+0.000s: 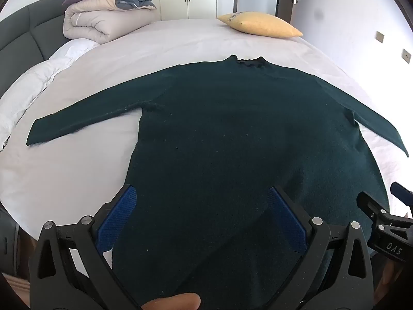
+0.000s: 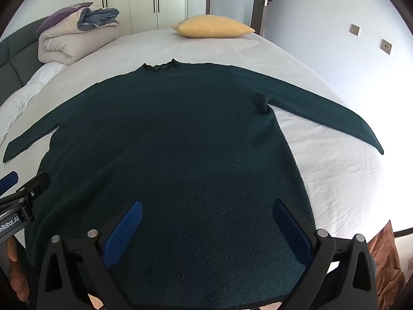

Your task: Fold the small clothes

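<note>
dark green knitted long-sleeved sweater (image 1: 232, 129) lies flat on the pale sheet of the bed (image 1: 180, 44), filling the middle of both frames, its frilled collar (image 1: 249, 62) toward the top of the frame and its hem at the bottom edge, under the cameras. both sleeves are stretched out sideways: in the left wrist view one sleeve runs to the middle left of the frame and the other to the middle right.

left gripper (image 1: 201, 214) sits at the bottom centre of its own view, its blue-padded fingers (image 1: 118, 217) spread wide, nothing between them but the sweater's lower body beneath; whether they touch the cloth cannot be told. a fingertip of the person's hand (image 1: 173, 302) shows at the bottom edge. right gripper (image 2: 206, 227) is at the bottom centre of its view, its fingers (image 2: 126, 230) likewise spread wide above the hem area, pinching nothing. each gripper shows in the other's view at the lower side edge.

in the upper left of both frames a folded beige quilt with grey and purple bedding on top (image 1: 103, 13) sits by the dark grey padded headboard (image 1: 23, 36). a yellow pillow (image 1: 260, 24) lies at the far edge of the bed, upper centre right in the left wrist view. pale wardrobe doors (image 2: 144, 0) stand behind.
</note>
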{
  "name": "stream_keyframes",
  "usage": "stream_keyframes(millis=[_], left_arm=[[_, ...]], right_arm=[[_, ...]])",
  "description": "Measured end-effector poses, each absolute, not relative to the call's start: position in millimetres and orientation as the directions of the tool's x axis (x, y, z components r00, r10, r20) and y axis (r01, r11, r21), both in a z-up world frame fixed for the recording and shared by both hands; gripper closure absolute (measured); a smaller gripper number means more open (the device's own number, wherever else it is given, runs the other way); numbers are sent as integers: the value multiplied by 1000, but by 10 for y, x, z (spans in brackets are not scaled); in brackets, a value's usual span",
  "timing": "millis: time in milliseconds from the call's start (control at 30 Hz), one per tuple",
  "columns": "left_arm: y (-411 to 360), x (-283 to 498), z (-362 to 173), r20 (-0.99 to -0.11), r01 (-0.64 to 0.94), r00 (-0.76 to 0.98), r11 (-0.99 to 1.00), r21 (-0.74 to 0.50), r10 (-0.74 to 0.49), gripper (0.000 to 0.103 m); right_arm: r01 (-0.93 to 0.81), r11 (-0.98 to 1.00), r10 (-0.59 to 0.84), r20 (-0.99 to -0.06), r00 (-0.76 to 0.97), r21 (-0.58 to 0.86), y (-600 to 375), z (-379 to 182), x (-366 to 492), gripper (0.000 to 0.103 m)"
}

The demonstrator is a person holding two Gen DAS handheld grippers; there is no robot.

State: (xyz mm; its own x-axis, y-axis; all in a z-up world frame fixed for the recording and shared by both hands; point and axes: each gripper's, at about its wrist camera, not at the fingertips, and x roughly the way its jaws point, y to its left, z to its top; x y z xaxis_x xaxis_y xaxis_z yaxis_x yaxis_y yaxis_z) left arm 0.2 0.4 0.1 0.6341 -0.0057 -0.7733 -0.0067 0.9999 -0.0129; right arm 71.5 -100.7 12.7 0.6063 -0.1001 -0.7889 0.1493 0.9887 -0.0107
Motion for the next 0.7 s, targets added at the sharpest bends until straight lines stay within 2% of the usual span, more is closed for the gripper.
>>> stream_keyframes(millis=[700], left_arm=[[-3, -1, -2, -771, -10, 637, 1000, -12, -3, 0]], right_arm=[[149, 989, -102, -793, 601, -14, -937, 115, 699, 0]])
